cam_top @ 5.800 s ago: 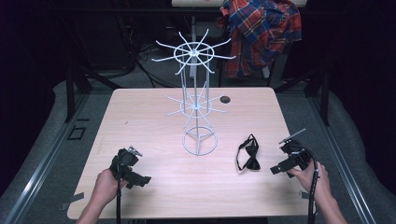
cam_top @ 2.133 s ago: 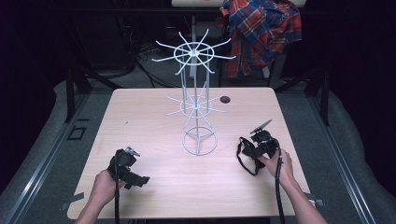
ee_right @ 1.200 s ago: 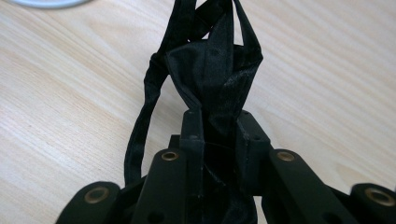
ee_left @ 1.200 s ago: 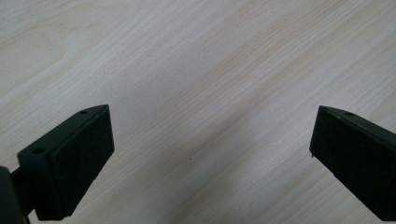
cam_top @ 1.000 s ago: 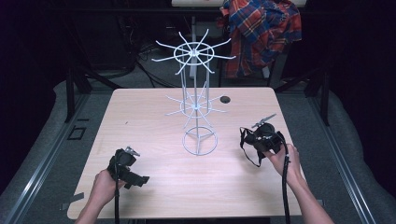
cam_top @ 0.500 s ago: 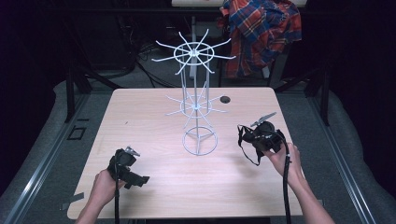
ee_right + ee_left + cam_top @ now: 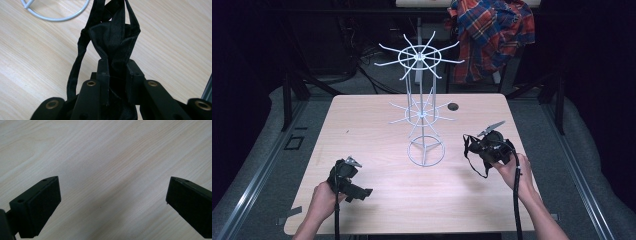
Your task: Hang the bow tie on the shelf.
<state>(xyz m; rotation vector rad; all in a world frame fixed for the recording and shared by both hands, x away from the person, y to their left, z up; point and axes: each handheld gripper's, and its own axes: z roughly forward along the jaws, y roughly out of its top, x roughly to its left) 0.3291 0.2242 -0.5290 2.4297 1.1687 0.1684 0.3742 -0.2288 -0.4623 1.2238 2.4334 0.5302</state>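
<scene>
Two tongs: right tongs (image 7: 117, 75) pinching black bow tie (image 7: 113, 37); left tongs (image 7: 112, 205) spread over table (image 7: 105, 157).

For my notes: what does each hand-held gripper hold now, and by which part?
The right hand-held gripper clamps the black bow tie by its bunched fabric; its strap hangs loose. The left hand-held gripper is open, holding nothing.

Pale wooden table (image 7: 377, 125), seen from above. White wire display stand (image 7: 422, 107) set upright near the centre, with two tiers of radiating hooks and a ring base. Small dark round item (image 7: 453, 106) lies near the far edge. Left gripper (image 7: 346, 176) is held low over the near left part. Right gripper (image 7: 492, 145) is held right of the ring base, with a black strap item (image 7: 473, 152) hanging at its front. Plaid shirt (image 7: 492, 30) is draped beyond the table.
</scene>
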